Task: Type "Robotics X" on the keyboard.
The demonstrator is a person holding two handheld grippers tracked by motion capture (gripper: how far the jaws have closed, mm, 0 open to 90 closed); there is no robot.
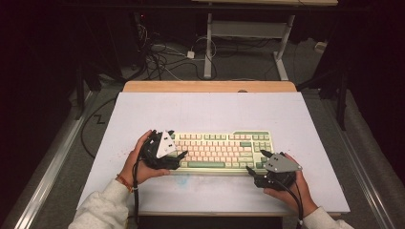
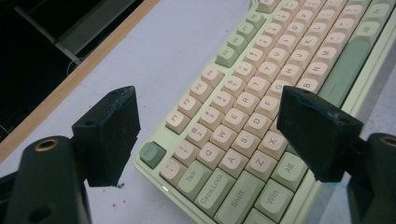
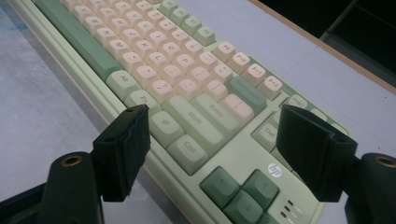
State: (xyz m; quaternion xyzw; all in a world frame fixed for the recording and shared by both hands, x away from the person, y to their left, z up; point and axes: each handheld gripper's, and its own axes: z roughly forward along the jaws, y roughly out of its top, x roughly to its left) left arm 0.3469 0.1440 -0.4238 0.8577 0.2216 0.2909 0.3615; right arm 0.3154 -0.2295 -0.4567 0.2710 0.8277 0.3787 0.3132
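A pale green keyboard (image 1: 219,150) with cream and green keys lies flat on the white table top, near the front edge. My left gripper (image 1: 177,143) is at the keyboard's left end and is open. In the left gripper view the left gripper (image 2: 208,107) has one jaw over the bare table beside the Esc corner. Its other jaw hangs above the keyboard (image 2: 243,116) near the X and Alt keys. My right gripper (image 1: 254,160) is at the front right corner, also open. In the right gripper view the right gripper (image 3: 212,116) straddles that end of the keyboard (image 3: 154,60) by the arrow keys. Neither gripper holds anything.
The white table top (image 1: 205,109) stretches bare behind the keyboard to a wooden strip (image 1: 210,86) along its far edge. Beyond it are a dark floor with cables (image 1: 162,57) and the white legs of another desk (image 1: 208,47). A metal rail runs along the floor on each side.
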